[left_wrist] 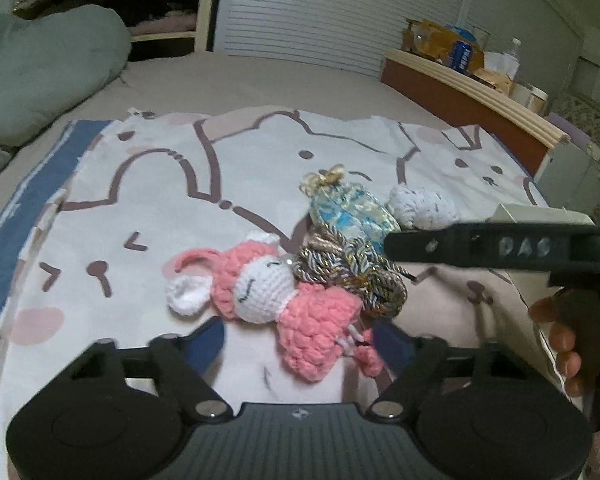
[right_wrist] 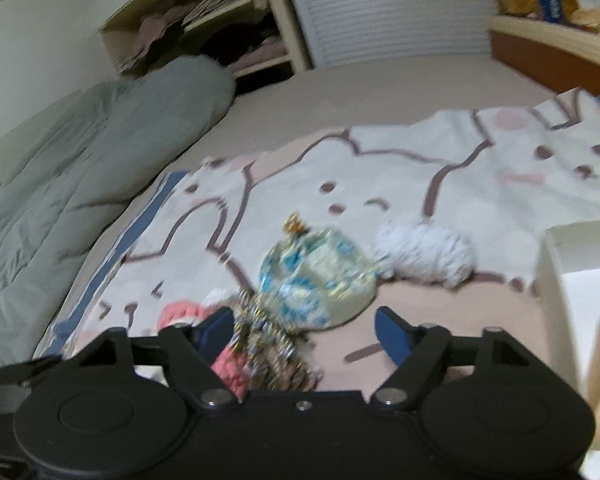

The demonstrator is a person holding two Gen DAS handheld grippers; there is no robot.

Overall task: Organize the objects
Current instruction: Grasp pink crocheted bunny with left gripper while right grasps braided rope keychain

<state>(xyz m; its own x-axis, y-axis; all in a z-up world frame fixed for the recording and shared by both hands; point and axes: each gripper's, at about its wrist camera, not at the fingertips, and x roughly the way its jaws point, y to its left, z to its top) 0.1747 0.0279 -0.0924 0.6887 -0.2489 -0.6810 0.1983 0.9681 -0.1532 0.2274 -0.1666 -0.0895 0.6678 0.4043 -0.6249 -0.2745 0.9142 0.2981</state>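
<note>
A pink and white crochet doll (left_wrist: 268, 300) lies on a bear-print cloth (left_wrist: 180, 184). Its body is between the blue pads (left_wrist: 212, 344) of my left gripper (left_wrist: 300, 344), which stands open with neither pad pressing on it. Against the doll lie a coil of gold-grey braided cord (left_wrist: 352, 276) and a blue brocade pouch (left_wrist: 352, 212). In the blurred right wrist view, my right gripper (right_wrist: 304, 332) is open low over the cord (right_wrist: 272, 344) and the pouch (right_wrist: 316, 276). The doll (right_wrist: 180, 312) is mostly hidden behind the right gripper's left finger. A black finger (left_wrist: 460, 246) of the right gripper reaches in from the right.
A white crochet piece (left_wrist: 424, 204) lies right of the pouch. A white box (right_wrist: 580, 280) stands at the cloth's right edge. A grey-green duvet (left_wrist: 40, 72) is heaped at the left. The headboard shelf (left_wrist: 480, 88) carries a cola can (left_wrist: 462, 54) and clutter. A person's hand (left_wrist: 564, 336) holds the right gripper.
</note>
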